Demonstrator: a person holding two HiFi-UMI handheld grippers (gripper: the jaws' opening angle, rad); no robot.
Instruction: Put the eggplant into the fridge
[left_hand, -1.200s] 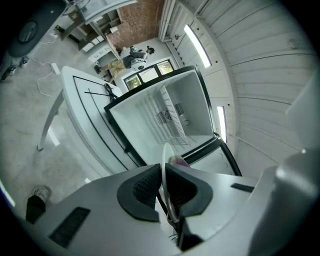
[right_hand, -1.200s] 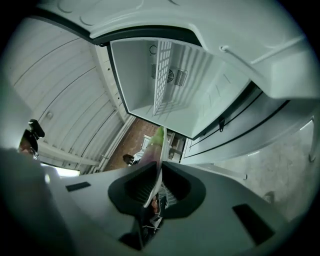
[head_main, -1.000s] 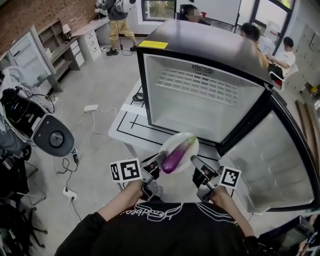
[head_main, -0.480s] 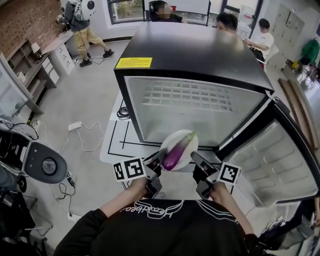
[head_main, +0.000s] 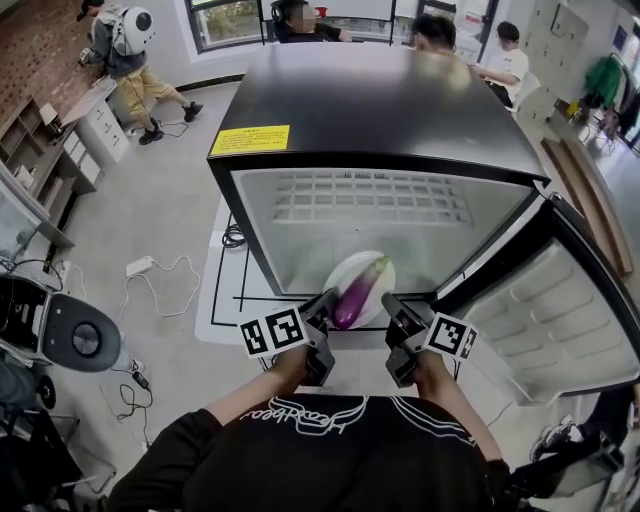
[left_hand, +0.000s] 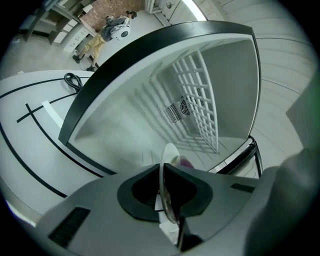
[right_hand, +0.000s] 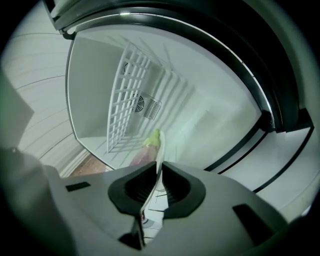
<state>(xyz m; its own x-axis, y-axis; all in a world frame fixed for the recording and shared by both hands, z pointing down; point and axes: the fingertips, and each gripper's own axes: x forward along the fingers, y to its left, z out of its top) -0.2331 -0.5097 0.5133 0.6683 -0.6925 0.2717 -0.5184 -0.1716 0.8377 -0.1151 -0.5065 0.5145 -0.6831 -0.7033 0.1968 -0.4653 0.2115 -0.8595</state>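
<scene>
Closest to you, your two hands hold the tools side by side over the white counter (head_main: 225, 290), which has black lines on it. Each tool carries its cube with square markers.

The left tool (head_main: 325, 300) (left_hand: 162, 174) is nearly closed, and its two jaws pinch the left rim of a white plate (head_main: 343, 272) (left_hand: 168, 154). The right tool (head_main: 390, 305) (right_hand: 156, 175) is in the same state, with its jaws clamped on the right rim of this plate (right_hand: 160, 149). So the plate hangs between the two tools and nothing else supports it.

On the plate lies the eggplant (head_main: 360, 290) (left_hand: 186, 161) (right_hand: 144, 151). It is purple with a green stem end, and this end points away from you, toward the fridge.

The plate is at the mouth of the black fridge (head_main: 380, 100), just over the lower edge of its opening. I cannot tell if it has passed this edge.

The fridge door (head_main: 560, 320) stands open at your right. Inside the fridge is white, with a wire shelf (head_main: 370, 200) (right_hand: 122, 100) and a round vent (left_hand: 186, 106) on the back wall. A yellow label (head_main: 250, 140) sits on the top of the fridge.

Farther away, cables and a power strip (head_main: 140, 265) lie on the floor, a person with a backpack (head_main: 120, 50) stands at the far left, and other people sit behind the fridge.
</scene>
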